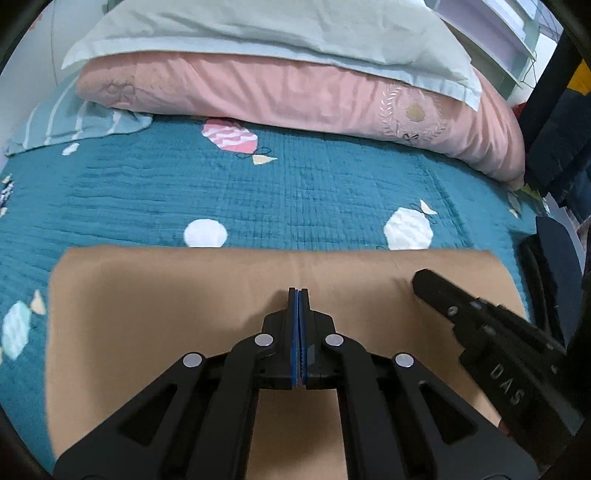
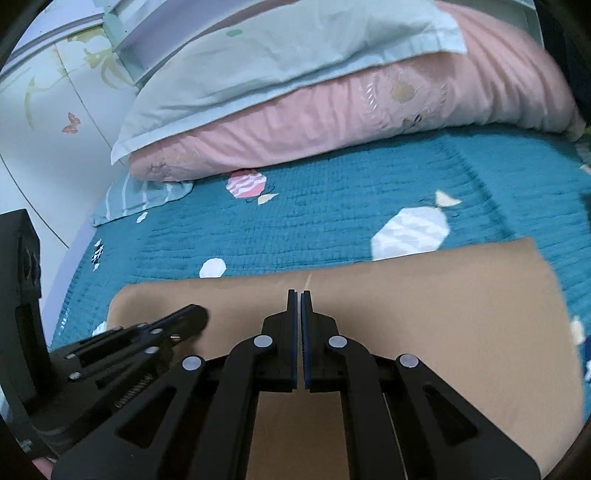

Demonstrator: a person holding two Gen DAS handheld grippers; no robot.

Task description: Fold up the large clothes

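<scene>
A tan cloth (image 1: 184, 295) lies flat on a bed, on a teal quilt (image 1: 295, 192) with white and pink shapes, already folded into a wide rectangle. Its long axis runs left to right across both views, and its far edge is straight, facing the pillows. The cloth sits directly below and ahead of both tongs, reaching toward the viewer out of sight under them. The left tongs (image 1: 299, 291) hang over the cloth's middle, jaws pressed together with nothing between them. The right tongs (image 1: 424, 278) are just beside them, over the right half, and in their own view (image 2: 299, 293) the jaws are all but closed, only a sliver of gap, and empty too. Neither visibly touches the cloth. Each tongs is nearer its own end, the left one to the left short edge and the right one to the right, so a next fold, end over end, would likely start there. Beyond the quilt lie a pink pillow (image 1: 295, 92) and a pale green pillow (image 1: 258, 26) stacked on it
</scene>
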